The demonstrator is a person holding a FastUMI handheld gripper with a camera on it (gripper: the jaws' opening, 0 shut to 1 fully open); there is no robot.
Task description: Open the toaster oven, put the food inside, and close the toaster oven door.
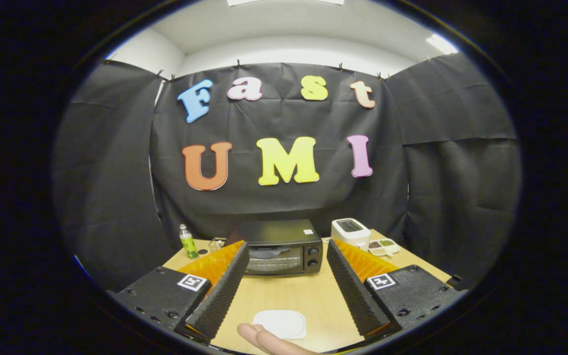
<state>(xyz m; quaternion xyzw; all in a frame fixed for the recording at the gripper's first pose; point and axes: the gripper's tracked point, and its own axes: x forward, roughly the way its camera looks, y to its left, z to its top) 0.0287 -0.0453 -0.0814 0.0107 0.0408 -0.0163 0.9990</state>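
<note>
Tool (284, 291) wide open, holds nothing, fingers apart over desk (289, 296). Left to right: green bottle (188, 241) at far left desk edge; toaster oven (281, 246) beyond fingers, in middle, door shut, inside too dim to tell if food is there. White toaster (350, 230) to right, then small divided tray (384, 246) with brown and green bits. White flat piece (280, 324) lies between fingers, finger of hand (264, 341) touching it. Scene fits oven still waiting to be opened, or already shut again; you check inside before moving.
</note>
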